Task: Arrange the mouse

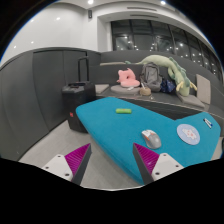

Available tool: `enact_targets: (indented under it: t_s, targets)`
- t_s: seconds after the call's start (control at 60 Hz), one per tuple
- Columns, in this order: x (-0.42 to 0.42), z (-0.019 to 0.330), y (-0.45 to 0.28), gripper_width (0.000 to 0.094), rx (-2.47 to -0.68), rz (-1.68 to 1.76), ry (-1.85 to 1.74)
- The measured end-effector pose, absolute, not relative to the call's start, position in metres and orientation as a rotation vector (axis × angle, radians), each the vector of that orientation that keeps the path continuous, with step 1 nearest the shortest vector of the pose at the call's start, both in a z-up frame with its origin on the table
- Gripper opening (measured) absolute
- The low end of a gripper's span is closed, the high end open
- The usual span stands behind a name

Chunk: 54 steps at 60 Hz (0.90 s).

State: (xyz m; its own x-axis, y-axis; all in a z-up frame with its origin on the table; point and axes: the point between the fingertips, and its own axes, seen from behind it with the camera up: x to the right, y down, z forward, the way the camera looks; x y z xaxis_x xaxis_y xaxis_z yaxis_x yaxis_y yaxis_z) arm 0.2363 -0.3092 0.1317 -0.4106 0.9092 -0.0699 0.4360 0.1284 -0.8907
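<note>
All you can really see of the rig is the two fingers (113, 162) poking up from the bottom, one on each side with an open gap between them. Each finger (76, 160) is a chunky wedge shape with a bright magenta pad on its inner face, and the pads have fine ridges running across them. The outer parts next to the pads look white or light grey, kind of like printed plastic blocks, and the pads taper toward the tips; no cables, screws or markings that I can make out.
</note>
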Motion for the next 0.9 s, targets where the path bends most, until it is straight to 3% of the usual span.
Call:
enact_targets:
  t_s: [0.433,0.9]
  targets:
    - [0.171,0.079,-0.196,0.0851,-1.52,1.016,-1.684]
    - [0.085,0.018,-0.161,0.0844,-1.562,0.876,-1.619]
